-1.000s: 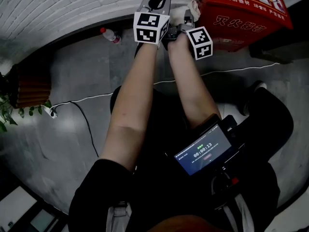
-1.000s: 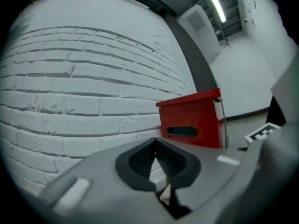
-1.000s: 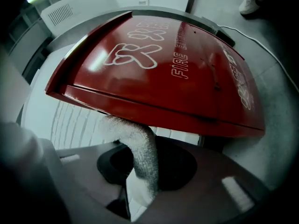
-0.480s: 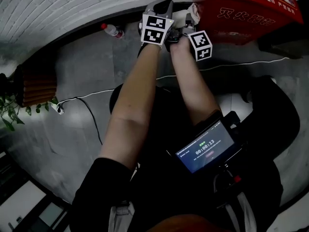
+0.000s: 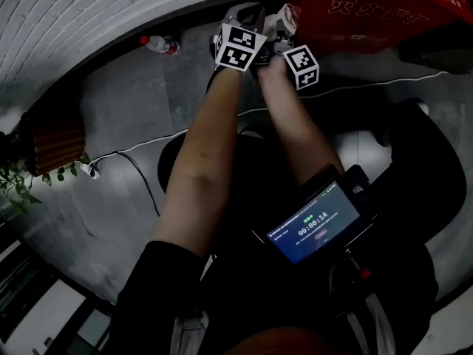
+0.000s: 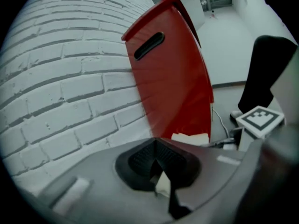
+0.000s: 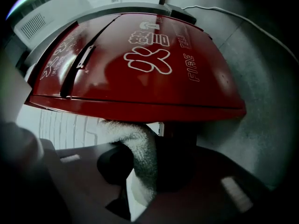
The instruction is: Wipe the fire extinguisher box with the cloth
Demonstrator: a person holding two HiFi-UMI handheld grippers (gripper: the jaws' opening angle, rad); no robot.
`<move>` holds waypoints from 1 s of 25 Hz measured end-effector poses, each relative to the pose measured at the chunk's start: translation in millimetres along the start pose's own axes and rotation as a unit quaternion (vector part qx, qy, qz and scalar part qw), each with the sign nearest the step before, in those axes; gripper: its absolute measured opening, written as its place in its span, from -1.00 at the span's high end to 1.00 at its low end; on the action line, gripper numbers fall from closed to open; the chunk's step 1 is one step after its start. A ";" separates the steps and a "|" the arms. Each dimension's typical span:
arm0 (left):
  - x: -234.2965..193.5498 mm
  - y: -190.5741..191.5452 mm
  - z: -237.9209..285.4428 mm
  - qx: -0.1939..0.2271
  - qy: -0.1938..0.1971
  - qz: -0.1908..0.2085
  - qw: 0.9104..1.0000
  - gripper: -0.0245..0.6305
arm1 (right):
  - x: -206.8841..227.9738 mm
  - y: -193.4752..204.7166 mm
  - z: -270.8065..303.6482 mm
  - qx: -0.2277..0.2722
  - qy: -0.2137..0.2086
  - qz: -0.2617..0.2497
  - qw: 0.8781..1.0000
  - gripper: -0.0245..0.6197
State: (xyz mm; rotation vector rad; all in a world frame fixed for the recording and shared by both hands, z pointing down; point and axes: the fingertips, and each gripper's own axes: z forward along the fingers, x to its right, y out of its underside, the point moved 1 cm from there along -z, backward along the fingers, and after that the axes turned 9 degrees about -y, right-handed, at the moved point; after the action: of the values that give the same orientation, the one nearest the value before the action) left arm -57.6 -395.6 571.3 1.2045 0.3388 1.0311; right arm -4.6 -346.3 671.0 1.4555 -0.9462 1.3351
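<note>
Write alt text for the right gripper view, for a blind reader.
The right tongs clamp a white cloth whose top meets the lower edge of a red fire extinguisher box. Grey floor and a white cable lie beyond.

Fire extinguisher box (image 5: 369,9) against brick wall (image 5: 111,13), cloth (image 7: 135,148) at its edge, bottle (image 5: 159,45) leftward.

"fire" on the fire extinguisher box (image 7: 191,67), "00:00:14" on the screen (image 5: 313,227)

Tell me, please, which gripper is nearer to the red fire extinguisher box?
Right. The right gripper holds the cloth up at the rim of the box; the left gripper sits alongside, farther off.
</note>
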 end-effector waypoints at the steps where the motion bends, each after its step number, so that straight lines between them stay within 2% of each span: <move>1: 3.4 7.6 2.8 -0.007 0.004 0.004 1.000 0.93 | 6.2 0.7 0.8 0.000 0.003 0.002 1.000 0.63; 11: 27.6 69.9 29.5 -0.060 0.031 0.002 0.998 0.93 | 79.4 8.3 6.4 -0.011 0.038 0.026 0.999 0.63; 20: 48.4 105.6 53.8 -0.086 0.042 -0.016 0.995 0.93 | 136.5 13.7 2.8 -0.049 0.075 0.022 0.996 0.63; 25: 54.2 129.0 59.7 -0.108 0.038 -0.025 0.993 0.93 | 171.7 18.0 -6.8 -0.065 0.115 0.035 0.991 0.63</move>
State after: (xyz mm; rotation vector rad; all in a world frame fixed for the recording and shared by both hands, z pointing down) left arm -47.6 -388.8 723.0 0.9597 0.3072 1.0430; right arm -3.5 -337.6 843.6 1.1499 -0.9214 1.4304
